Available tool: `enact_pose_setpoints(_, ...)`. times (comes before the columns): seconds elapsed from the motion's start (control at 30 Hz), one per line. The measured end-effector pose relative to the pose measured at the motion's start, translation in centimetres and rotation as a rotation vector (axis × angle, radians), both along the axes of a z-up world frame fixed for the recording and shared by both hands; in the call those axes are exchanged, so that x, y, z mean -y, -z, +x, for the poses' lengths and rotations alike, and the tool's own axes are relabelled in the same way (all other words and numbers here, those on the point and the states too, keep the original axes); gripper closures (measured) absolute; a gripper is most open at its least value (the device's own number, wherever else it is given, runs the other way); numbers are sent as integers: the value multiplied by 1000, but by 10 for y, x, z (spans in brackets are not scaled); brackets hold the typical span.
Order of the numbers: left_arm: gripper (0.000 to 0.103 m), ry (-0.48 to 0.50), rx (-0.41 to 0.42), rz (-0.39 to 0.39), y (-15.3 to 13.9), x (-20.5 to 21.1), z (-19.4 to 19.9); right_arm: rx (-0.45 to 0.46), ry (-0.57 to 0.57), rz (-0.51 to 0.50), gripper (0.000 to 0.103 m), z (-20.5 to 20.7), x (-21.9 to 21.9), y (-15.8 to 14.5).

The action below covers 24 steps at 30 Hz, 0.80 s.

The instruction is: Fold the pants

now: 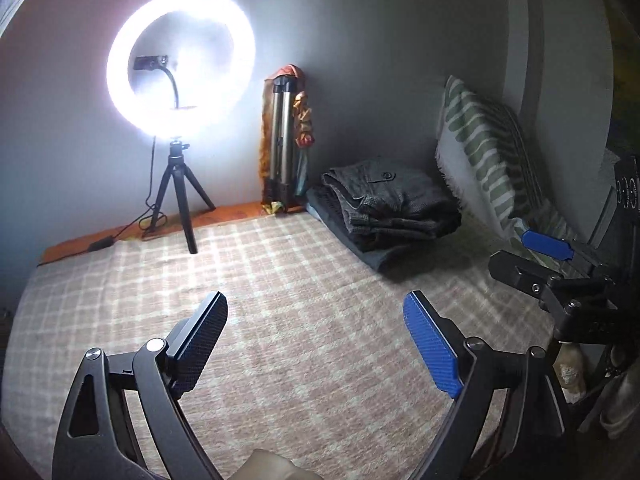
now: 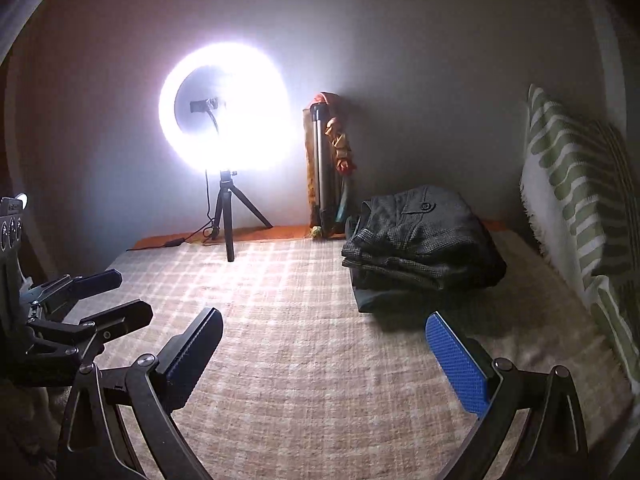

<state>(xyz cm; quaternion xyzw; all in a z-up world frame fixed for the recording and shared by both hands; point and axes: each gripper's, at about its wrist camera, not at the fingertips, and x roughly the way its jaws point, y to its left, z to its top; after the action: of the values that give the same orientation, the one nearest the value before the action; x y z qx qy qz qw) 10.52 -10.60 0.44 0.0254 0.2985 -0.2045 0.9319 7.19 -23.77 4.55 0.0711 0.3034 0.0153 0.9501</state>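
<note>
A stack of folded dark grey pants [image 1: 390, 206] lies at the far right of the bed, by the wall; it also shows in the right wrist view [image 2: 424, 240]. My left gripper [image 1: 316, 312] is open and empty, held above the checked blanket [image 1: 280, 280], well short of the pants. My right gripper [image 2: 324, 332] is open and empty too, over the blanket [image 2: 300, 320], nearer the stack. The right gripper shows at the right edge of the left wrist view [image 1: 532, 258]. The left gripper shows at the left edge of the right wrist view [image 2: 120, 296].
A lit ring light on a small tripod [image 1: 180, 64] stands at the far edge of the bed [image 2: 224, 120]. A folded tripod with cloth [image 1: 286, 140] leans on the wall. A green-striped pillow [image 1: 488, 148] stands at the right [image 2: 580, 184].
</note>
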Motion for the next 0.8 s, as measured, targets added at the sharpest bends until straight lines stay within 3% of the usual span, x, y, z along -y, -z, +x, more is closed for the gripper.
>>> enact_pose_setpoints(0.8, 13, -40, -9, 7, -2, -8, 1, -7, -9, -5, 0, 3, -9, 2)
